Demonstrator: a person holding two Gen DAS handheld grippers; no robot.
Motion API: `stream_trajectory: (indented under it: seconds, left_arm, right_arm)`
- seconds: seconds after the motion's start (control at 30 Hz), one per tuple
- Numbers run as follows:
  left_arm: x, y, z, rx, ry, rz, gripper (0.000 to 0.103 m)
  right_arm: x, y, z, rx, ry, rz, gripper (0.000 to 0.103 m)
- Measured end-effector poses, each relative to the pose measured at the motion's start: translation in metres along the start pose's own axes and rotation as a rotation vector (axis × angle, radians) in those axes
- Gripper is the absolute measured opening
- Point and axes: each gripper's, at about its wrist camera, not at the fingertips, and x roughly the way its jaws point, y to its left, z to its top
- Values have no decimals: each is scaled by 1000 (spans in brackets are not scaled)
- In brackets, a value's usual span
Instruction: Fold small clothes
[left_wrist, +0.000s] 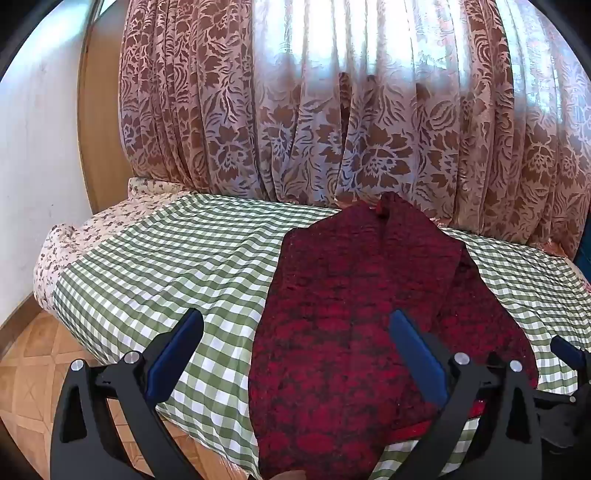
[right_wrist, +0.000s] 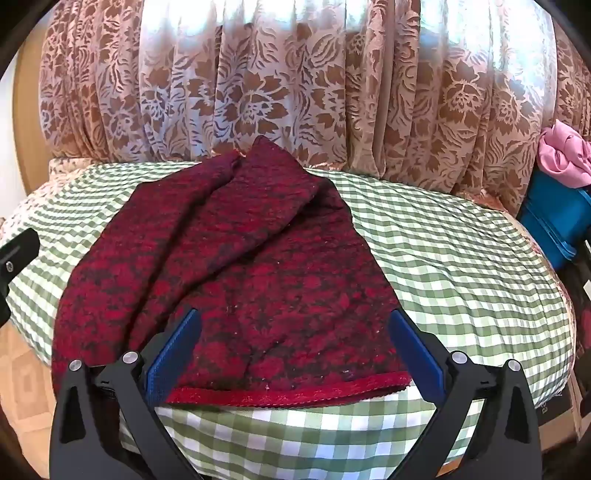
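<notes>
Right wrist view shows the red knit garment (right_wrist: 229, 280) lying rumpled on the green checked bed (right_wrist: 461, 266), its hem at the near edge. The right gripper (right_wrist: 293, 350) hovers above that hem, fingers spread and empty; the left gripper (left_wrist: 295, 354) is likewise released. Folding looks not yet begun: next, each likely pinches a hem corner. The curtain (right_wrist: 295, 92) crowds the far side.
</notes>
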Motion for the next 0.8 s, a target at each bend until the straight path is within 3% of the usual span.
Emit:
stream_trajectory:
  seconds: [0.37,0.8]
  left_arm:
    - [2,-5,2,1,11,-15,101]
    - [8,-8,0,14,25,-20,101]
  right_arm:
    - [-2,-4,3,5,-47,-65,100]
    - [0,-9,4,15,-57,-81,100]
